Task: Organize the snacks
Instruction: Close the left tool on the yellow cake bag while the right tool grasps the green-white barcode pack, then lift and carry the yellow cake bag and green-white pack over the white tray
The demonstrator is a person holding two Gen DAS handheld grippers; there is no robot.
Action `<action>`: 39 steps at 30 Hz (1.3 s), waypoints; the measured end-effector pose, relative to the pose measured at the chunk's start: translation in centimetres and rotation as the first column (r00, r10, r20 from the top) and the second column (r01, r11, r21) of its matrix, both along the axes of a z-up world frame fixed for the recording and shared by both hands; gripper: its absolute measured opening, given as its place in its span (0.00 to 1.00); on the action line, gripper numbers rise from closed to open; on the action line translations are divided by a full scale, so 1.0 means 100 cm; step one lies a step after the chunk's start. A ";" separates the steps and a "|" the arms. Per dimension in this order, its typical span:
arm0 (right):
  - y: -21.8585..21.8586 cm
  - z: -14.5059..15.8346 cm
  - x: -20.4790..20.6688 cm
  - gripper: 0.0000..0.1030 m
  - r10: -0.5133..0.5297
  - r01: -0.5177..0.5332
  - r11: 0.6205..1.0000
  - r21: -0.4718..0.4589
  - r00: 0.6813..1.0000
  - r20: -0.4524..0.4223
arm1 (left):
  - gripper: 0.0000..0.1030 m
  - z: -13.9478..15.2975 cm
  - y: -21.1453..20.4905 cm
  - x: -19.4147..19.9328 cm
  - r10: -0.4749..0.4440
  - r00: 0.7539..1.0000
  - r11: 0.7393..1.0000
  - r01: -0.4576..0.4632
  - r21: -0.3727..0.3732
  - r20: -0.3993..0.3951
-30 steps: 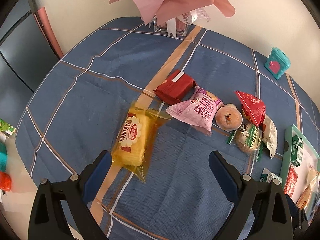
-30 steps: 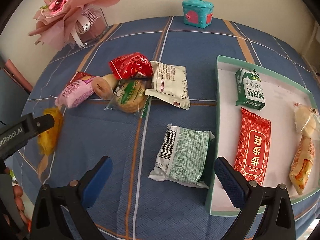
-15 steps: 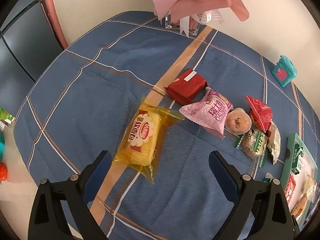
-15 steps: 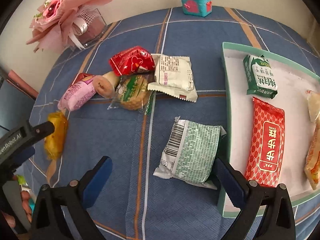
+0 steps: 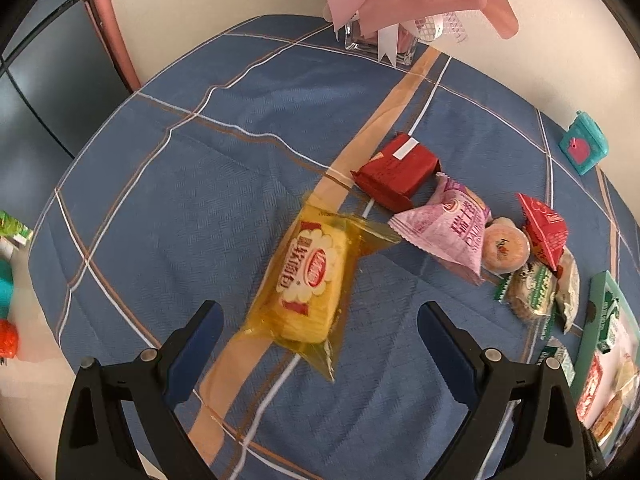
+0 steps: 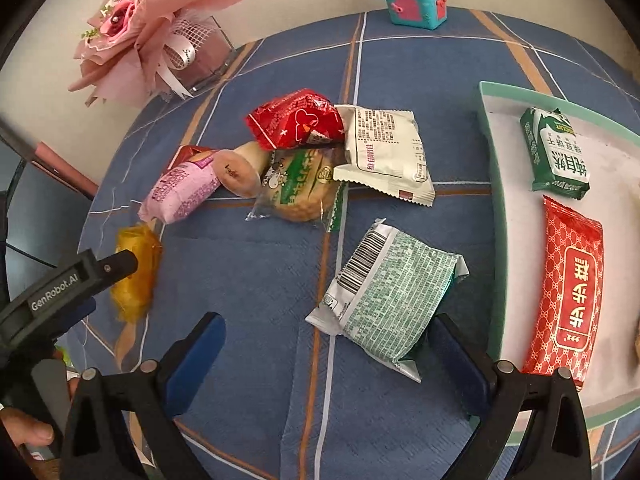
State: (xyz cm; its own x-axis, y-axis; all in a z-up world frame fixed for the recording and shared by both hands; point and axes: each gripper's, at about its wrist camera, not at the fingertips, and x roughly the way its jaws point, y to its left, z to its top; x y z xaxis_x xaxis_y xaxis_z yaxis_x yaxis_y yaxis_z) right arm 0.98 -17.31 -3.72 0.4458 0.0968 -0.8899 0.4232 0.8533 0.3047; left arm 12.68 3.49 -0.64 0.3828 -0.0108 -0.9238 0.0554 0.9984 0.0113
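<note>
A yellow cake pack [image 5: 308, 284] lies on the blue checked cloth, its near end between the wide-apart fingers of my open left gripper [image 5: 320, 338]. My open right gripper [image 6: 326, 344] hovers over a green-and-white pack [image 6: 390, 300] lying beside the green-rimmed tray [image 6: 490, 148]; the pack's near end sits between the fingers. The tray holds a green pack [image 6: 554, 156] and a red pack [image 6: 568, 288]. A cluster of loose snacks lies mid-table: pink pack [image 6: 182, 188], round cake [image 6: 240, 170], red heart pack [image 6: 298, 124], green rice cracker [image 6: 302, 188], white pack [image 6: 384, 150].
A pink bouquet in a glass box [image 6: 160, 48] stands at the back left, and a teal box [image 6: 414, 0] sits at the back by the wall. A dark red box [image 5: 398, 170] lies behind the pink pack. The left gripper's body [image 6: 60, 284] shows at the left.
Both grippers have moved forward and lower toward the table: the yellow pack has come nearer the left fingers, and the green-and-white pack has come between the right fingers. Nothing taken hold of.
</note>
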 end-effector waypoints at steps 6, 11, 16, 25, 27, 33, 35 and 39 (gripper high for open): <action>-0.005 -0.005 0.000 0.91 -0.028 0.028 0.999 -0.019 0.999 -0.016 | 0.95 -0.006 0.003 0.012 -0.039 0.998 0.999 0.037 0.040 0.057; -0.005 -0.007 0.003 0.72 -0.040 0.038 0.998 -0.055 0.999 -0.028 | 0.95 -0.015 0.007 0.023 -0.061 0.997 0.998 0.060 0.019 0.050; -0.003 -0.006 0.007 0.63 -0.033 0.030 0.997 -0.075 0.999 -0.027 | 0.95 -0.020 0.006 0.027 -0.068 0.998 0.998 0.068 -0.009 0.015; 0.005 -0.005 0.017 0.53 -0.010 0.008 0.998 -0.067 1.000 -0.026 | 0.60 -0.025 0.006 0.024 -0.049 0.998 0.998 0.048 -0.035 -0.029; 0.006 -0.005 0.017 0.53 -0.006 0.004 0.998 -0.062 1.000 -0.025 | 0.48 -0.026 0.005 0.022 -0.049 0.998 0.998 0.048 -0.033 -0.041; 0.013 0.004 0.016 0.53 0.026 -0.026 0.998 -0.057 1.000 -0.016 | 0.41 -0.023 0.002 0.017 -0.065 0.996 0.997 0.062 -0.056 -0.054; 0.016 0.008 0.016 0.53 0.040 -0.041 0.998 -0.050 0.999 -0.009 | 0.40 -0.020 -0.001 0.014 -0.074 0.996 0.995 0.070 -0.070 -0.051; 0.025 0.017 0.015 0.53 0.064 -0.063 0.997 -0.040 0.998 0.013 | 0.38 -0.010 -0.007 0.006 -0.106 0.993 0.987 0.101 -0.122 -0.042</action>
